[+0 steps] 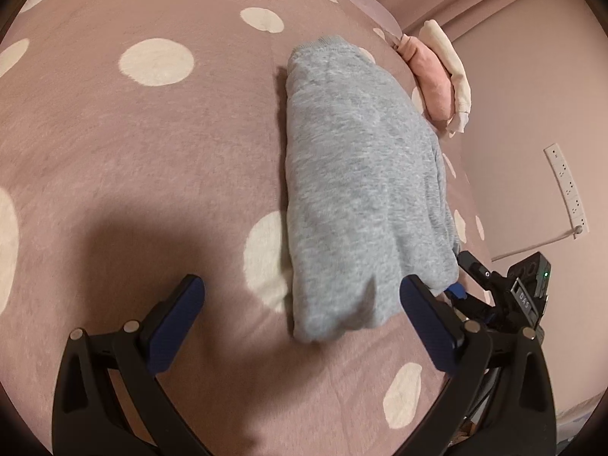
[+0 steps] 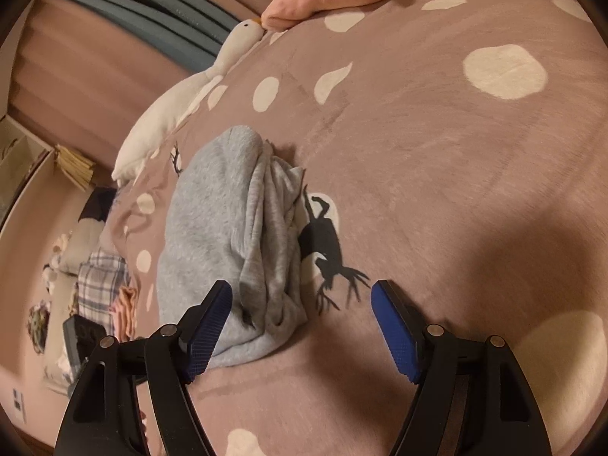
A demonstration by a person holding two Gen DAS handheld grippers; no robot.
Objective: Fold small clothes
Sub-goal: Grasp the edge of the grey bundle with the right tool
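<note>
Both tools are let go and hold nothing. The left tool (image 1: 302,306) hangs wide apart just over the near end of the grey garment (image 1: 357,190), and the right tool (image 2: 302,307) is wide apart too, its left finger right at the near corner of the same grey garment (image 2: 228,235). The grey piece lies on the bed (image 1: 114,152), on the pink blanket with white dots, and it looks folded into a long bundle already. In the right view some loose layers bunch up along one long side, so I think it may need a bit of tidying or one more fold. It sits close to one side edge of the bed, so there is not much room on that side. The other side of the blanket is wide and bare, with lots of room to move. Farther off, by the far edge of the bed, a pink garment (image 1: 433,79) and a cream garment (image 1: 452,64) lie folded together, so those look done. A white toy goose (image 2: 182,102) lies at the far edge.
</note>
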